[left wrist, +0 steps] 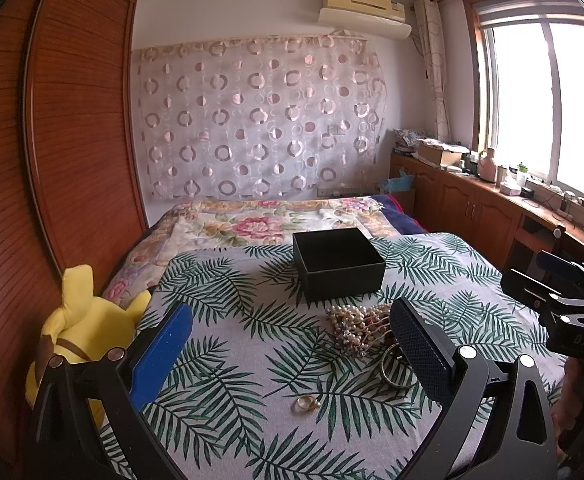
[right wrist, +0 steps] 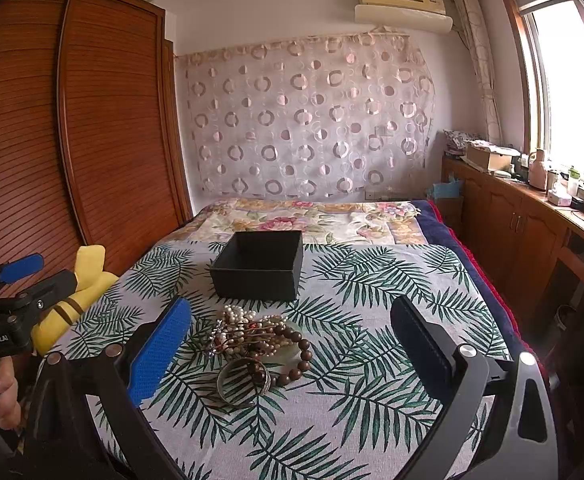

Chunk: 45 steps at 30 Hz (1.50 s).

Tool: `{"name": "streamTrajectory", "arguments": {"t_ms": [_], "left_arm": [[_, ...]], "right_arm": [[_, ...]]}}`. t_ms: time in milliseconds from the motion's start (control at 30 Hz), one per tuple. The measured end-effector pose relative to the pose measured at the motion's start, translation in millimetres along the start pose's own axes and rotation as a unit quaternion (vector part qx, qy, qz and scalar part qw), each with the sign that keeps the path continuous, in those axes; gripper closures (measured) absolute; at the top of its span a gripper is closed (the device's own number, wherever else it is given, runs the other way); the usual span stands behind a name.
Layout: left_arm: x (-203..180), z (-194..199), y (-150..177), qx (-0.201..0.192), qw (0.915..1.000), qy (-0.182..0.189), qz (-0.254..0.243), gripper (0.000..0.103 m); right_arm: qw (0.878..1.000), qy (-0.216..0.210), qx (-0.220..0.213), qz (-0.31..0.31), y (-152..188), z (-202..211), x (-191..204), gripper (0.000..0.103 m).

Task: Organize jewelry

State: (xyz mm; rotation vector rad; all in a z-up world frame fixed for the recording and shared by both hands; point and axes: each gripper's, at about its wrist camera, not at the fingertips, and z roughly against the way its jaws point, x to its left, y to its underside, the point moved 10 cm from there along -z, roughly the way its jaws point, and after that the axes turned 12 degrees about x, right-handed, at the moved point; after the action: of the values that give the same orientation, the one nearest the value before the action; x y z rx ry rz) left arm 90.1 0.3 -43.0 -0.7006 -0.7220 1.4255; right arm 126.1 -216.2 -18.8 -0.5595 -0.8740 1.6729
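black box (right wrist: 258, 266) sits open-topped and upright on the leaf-print cloth, square, dark inside, nothing visible in it. just in front of it lies the pile: a tangle of pearl strands (right wrist: 236, 326) heaped loosely, touching a bracelet of brown wooden beads (right wrist: 298, 354) that curves round a pale green bangle (right wrist: 282, 354) lying flat. a silver metal bangle (right wrist: 244, 382) lies flat against the near side of the beads. apart from the pile, nearer the left wrist camera, a small gold ring (left wrist: 307, 403) lies alone on the cloth.
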Motion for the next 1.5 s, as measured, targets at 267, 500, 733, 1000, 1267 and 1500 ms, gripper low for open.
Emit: {"name": "streamTrajectory", "arguments": {"t_ms": [267,500,733,1000,1267,1500], "left_arm": [[-3.6,0.9,0.1,-0.001,1.0000,0.001,0.000,0.008],[-5.1,2.6,-0.6,-0.001,1.0000,0.001,0.000,0.008],[-12.5,7.6,-1.1,0.001,1.0000,0.002,0.000,0.008],[-8.7,-2.3,9.0,0.023,0.9996,0.015,0.000,0.008],[8.3,-40.5,45.0,0.071,0.9971,0.026,0.003,0.008],[7.2,-69.5,72.5,0.106,0.9933,0.043,-0.011,0.008]], "right_arm": [[1.000,-0.001,0.000,-0.001,1.1,-1.6,0.3,0.002],[1.000,-0.001,0.000,0.000,0.8,-1.0,-0.4,0.002],[1.000,-0.001,0.000,-0.001,1.1,-0.6,-0.1,0.002],[1.000,-0.003,0.008,0.003,10.6,-9.8,2.2,0.002],[0.999,-0.019,0.033,0.012,25.9,-32.6,-0.8,0.002],[0.997,-0.038,0.055,0.027,42.0,-51.2,3.5,0.002]]}}
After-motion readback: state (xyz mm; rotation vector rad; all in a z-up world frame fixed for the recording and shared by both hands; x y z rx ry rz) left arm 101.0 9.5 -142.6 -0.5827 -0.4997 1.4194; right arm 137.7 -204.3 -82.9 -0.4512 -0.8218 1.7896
